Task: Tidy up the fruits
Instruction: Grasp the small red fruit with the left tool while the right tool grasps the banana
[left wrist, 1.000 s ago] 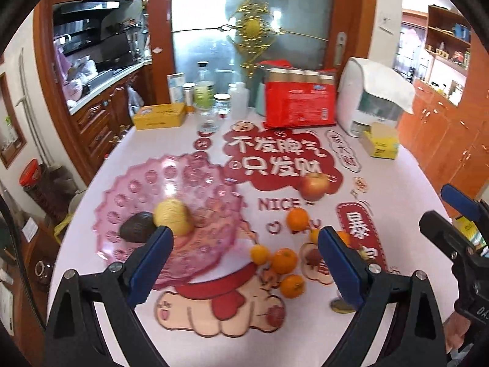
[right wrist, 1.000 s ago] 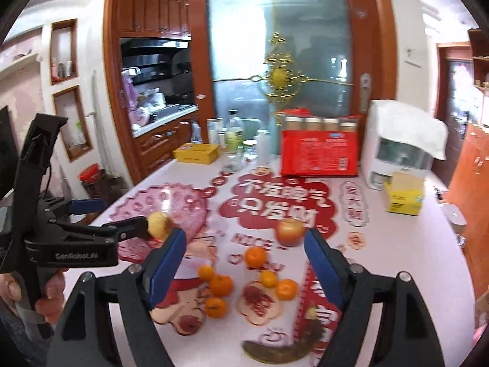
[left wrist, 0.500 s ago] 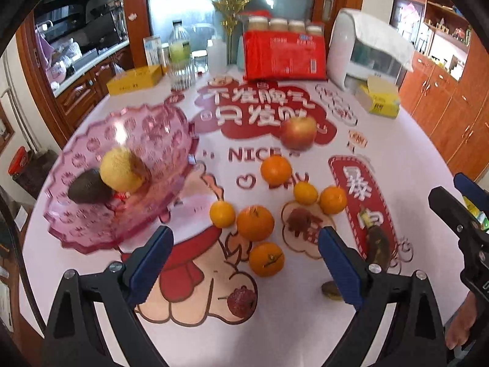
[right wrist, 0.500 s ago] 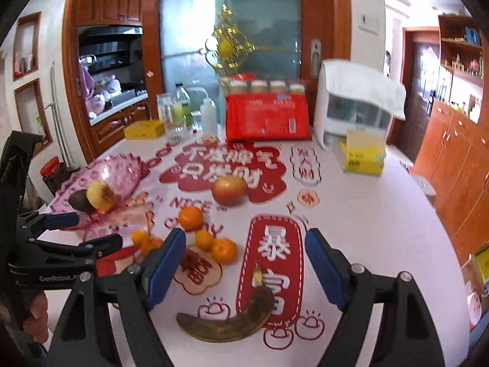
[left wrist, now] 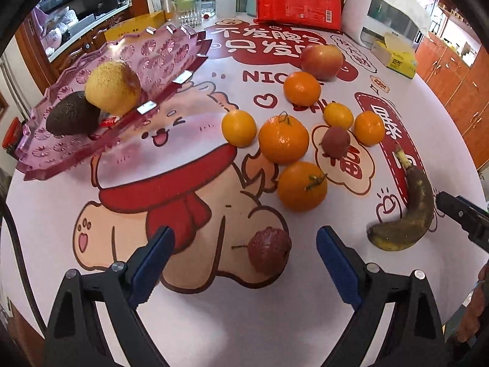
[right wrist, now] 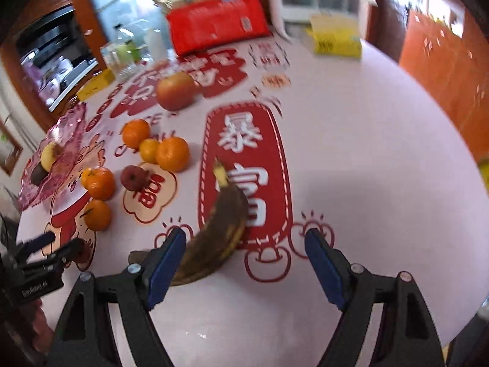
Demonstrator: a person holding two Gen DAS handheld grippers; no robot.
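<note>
"nice" printed on desk cover (left wrist: 189, 321); "福" on its flower motif (left wrist: 347, 165); "暴富" on red panel (right wrist: 244, 165); red pack (left wrist: 298, 1) lettering too small to read.

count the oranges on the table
6, all loose on the cloth right of the pink tray: one by the apple, one, one, one, two small.

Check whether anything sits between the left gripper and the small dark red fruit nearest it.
Nothing visible does. The small dark red fruit lies alone on the tablecloth, just ahead of the open left gripper, between its jaws' lines. The nearest orange sits farther back, clear of that path.
</note>
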